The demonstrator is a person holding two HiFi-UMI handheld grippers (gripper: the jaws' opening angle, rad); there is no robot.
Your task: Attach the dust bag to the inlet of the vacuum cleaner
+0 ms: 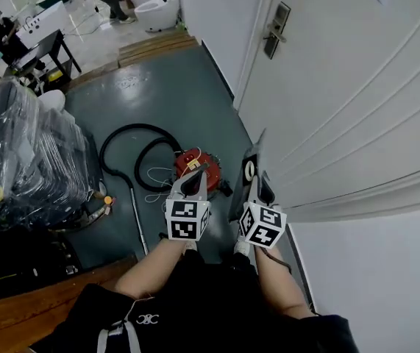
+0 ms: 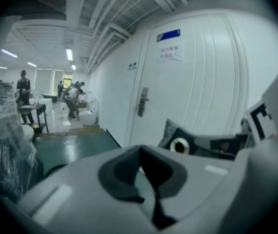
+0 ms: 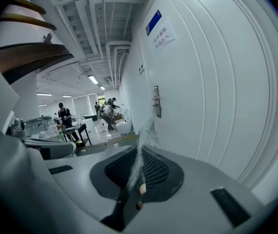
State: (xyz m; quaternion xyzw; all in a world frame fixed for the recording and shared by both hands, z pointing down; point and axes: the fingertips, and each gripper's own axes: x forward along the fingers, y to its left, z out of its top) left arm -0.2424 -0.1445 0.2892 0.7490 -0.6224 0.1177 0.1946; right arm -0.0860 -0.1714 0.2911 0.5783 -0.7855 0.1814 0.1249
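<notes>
- The right gripper (image 1: 262, 188) (image 3: 134, 179) is clamped on the edge of the flat grey dust bag with a round collar (image 1: 248, 170) (image 2: 180, 145) (image 3: 141, 147), which it holds upright beside the white door (image 1: 342, 87).
- The left gripper (image 1: 195, 179) (image 2: 147, 177) has its jaws together with nothing between them, just beside the bag.
- The round red vacuum cleaner (image 1: 210, 165) stands on the floor beneath both.

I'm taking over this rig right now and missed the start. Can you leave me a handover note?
Left gripper: shut, empty, above the red vacuum cleaner on the floor.
Right gripper: shut on the edge of the dust bag, held up by the door.
Done: bag is in hand.
Left: bag not yet on the vacuum. Its inlet isn't visible, so find it, then fit the bag's round opening.
</notes>
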